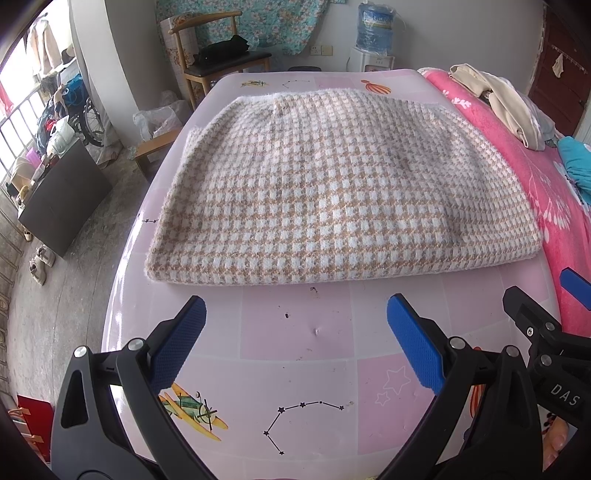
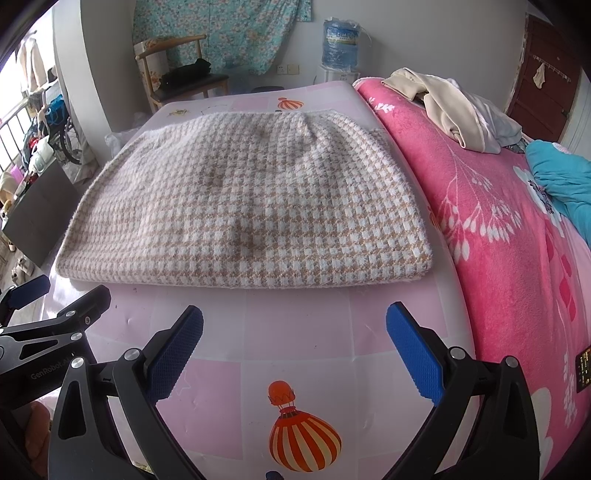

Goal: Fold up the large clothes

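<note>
On the pink patterned mat [image 1: 295,332], seen from the left wrist, the checked garment [image 1: 332,199] lies folded into a flat rectangle toward 12 o'clock, its near doubled edge running across the view, squared up as if the fold is largely done. The left gripper [image 1: 295,339] hovers short of that edge with its blue pads [image 1: 181,343] spread wide and nothing between them, probably backed off to judge the next fold. At 3 o'clock the right gripper [image 1: 546,317] intrudes, beside it. At 1 o'clock, a water jug [image 1: 375,27] sits on its dispenser; how full it is cannot be told. From the right wrist, the garment [image 2: 251,206] again lies at 12 o'clock, clear of the right gripper [image 2: 295,343], whose fingers [image 2: 413,354] also stand apart and empty. A pink floral blanket [image 2: 498,236] runs along 3 o'clock, carrying a heap of loose clothes [image 2: 454,107] at 1 o'clock, likely awaiting folding. The left gripper [image 2: 40,306] shows at 9 o'clock.
</note>
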The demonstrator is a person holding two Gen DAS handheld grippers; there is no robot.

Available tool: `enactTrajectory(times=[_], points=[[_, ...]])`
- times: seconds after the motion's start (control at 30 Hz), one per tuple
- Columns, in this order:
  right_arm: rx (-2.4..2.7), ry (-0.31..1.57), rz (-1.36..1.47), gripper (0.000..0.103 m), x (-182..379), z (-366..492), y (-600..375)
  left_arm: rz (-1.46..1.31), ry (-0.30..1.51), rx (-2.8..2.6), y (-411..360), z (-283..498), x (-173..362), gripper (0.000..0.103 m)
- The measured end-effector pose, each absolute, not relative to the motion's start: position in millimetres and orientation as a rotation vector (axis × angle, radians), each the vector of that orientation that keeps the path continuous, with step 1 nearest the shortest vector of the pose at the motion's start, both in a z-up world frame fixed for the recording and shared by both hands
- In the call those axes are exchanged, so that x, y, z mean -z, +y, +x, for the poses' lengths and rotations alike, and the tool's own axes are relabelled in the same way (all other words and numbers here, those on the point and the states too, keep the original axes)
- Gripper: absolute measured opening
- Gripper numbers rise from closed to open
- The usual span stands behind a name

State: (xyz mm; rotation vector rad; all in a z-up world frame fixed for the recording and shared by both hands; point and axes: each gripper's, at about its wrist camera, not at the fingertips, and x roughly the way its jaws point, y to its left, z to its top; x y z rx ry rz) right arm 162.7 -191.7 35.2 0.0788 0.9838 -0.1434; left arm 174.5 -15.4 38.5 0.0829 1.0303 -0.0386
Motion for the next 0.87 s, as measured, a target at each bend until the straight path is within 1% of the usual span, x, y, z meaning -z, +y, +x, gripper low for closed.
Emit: enactTrajectory(times=[0.87], points=[[0.148, 0.987, 0.081, 0.097, -29.1, 160.2, -191.0, 0.081, 1.041, 0.041, -15.6, 176.2, -34.6, 0.095]])
